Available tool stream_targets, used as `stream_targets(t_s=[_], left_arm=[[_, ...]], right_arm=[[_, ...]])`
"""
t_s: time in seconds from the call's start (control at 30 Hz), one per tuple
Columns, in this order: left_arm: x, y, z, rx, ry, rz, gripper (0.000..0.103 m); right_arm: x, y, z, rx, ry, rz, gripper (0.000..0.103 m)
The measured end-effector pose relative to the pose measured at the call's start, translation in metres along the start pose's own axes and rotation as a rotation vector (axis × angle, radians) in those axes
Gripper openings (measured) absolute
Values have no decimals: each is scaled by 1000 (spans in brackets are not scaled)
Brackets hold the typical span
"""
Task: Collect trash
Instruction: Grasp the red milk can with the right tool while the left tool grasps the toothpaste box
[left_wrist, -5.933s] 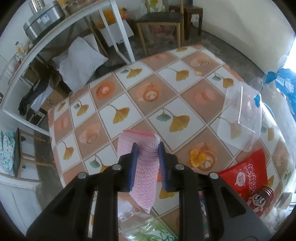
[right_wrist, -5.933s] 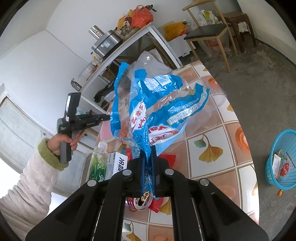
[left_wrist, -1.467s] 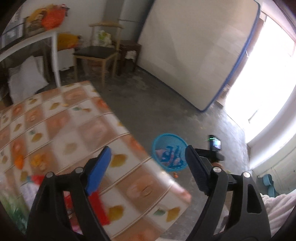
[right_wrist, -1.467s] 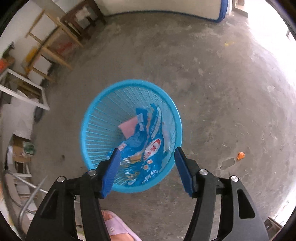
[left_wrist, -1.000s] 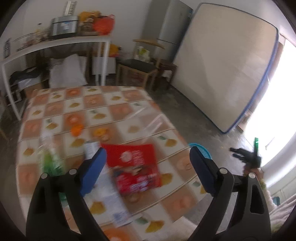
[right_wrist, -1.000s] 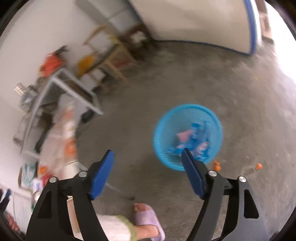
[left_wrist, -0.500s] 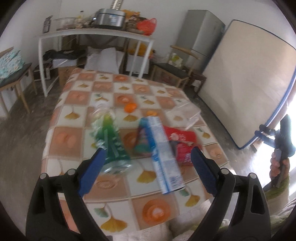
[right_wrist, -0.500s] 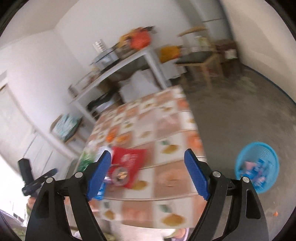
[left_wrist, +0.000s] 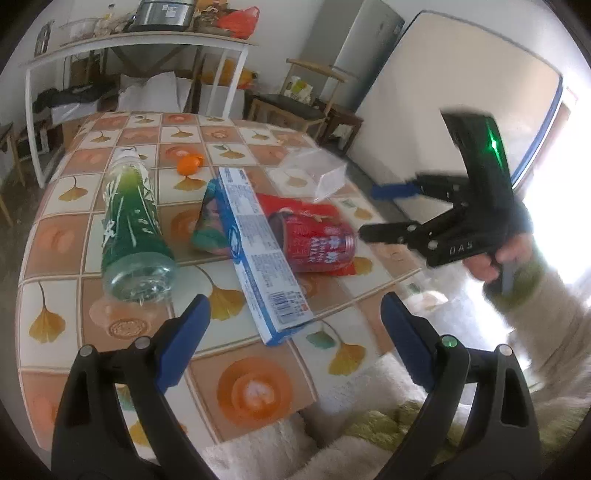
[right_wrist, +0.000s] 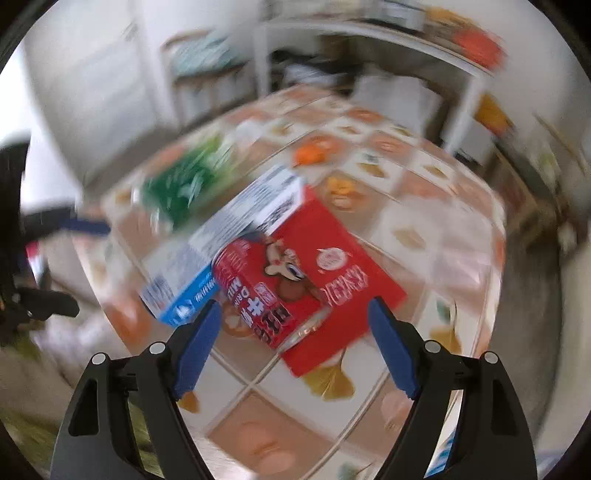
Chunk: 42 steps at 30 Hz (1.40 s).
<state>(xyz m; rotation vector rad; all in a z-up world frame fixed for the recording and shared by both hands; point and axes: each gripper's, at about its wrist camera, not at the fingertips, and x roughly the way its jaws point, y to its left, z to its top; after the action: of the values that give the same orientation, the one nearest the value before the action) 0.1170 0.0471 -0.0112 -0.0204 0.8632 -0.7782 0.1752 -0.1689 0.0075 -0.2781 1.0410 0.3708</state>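
Note:
Trash lies on the tiled table (left_wrist: 51, 236): a green plastic bottle (left_wrist: 131, 221) on its side, a long blue-and-white box (left_wrist: 258, 251), a red can (left_wrist: 317, 243) on a red snack bag (left_wrist: 295, 206), a clear plastic tray (left_wrist: 310, 177) and an orange peel (left_wrist: 188, 164). My left gripper (left_wrist: 295, 332) is open and empty above the box's near end. My right gripper (right_wrist: 295, 328) is open and empty over the red can (right_wrist: 258, 291) and red bag (right_wrist: 332, 258); it also shows in the left wrist view (left_wrist: 384, 210). The right wrist view is motion-blurred.
A white shelf table (left_wrist: 140, 40) with a cooker and bags stands behind. Wooden chairs (left_wrist: 295, 107) and a mattress leaning on the wall (left_wrist: 461, 110) are at the right. The table's near edge meets my fleece clothing (left_wrist: 332, 435).
Both grippers let their trash go into the blue floor basket and swung back to the table. Both are open and now closer to the items; the right one is still moving.

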Motion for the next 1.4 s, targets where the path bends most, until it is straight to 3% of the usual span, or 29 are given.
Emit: stream_targets(t_s=[0.17, 0.37, 0.43, 0.67, 0.83, 0.93, 1.2, 1.4], left_arm=[[26, -4, -2, -7, 31, 32, 89], [37, 1, -4, -35, 60, 42, 80], [39, 5, -2, -53, 63, 53, 78], [54, 9, 5, -76, 113, 79, 64], [64, 5, 7, -71, 147, 107, 54], [70, -1, 7, -54, 168, 128, 42], [66, -5, 4, -83, 214, 146, 39], [46, -14, -19, -133, 322, 103, 39]], right_arm=[[41, 11, 19, -224, 132, 12, 79], [74, 14, 30, -280, 217, 82, 79], [77, 15, 28, -266, 218, 103, 70], [62, 3, 16, -113, 170, 66, 69], [29, -21, -6, 112, 83, 76, 67], [11, -32, -26, 250, 30, 85, 67], [-7, -49, -79, 517, -39, 136, 66], [-13, -45, -99, 549, -51, 131, 66]])
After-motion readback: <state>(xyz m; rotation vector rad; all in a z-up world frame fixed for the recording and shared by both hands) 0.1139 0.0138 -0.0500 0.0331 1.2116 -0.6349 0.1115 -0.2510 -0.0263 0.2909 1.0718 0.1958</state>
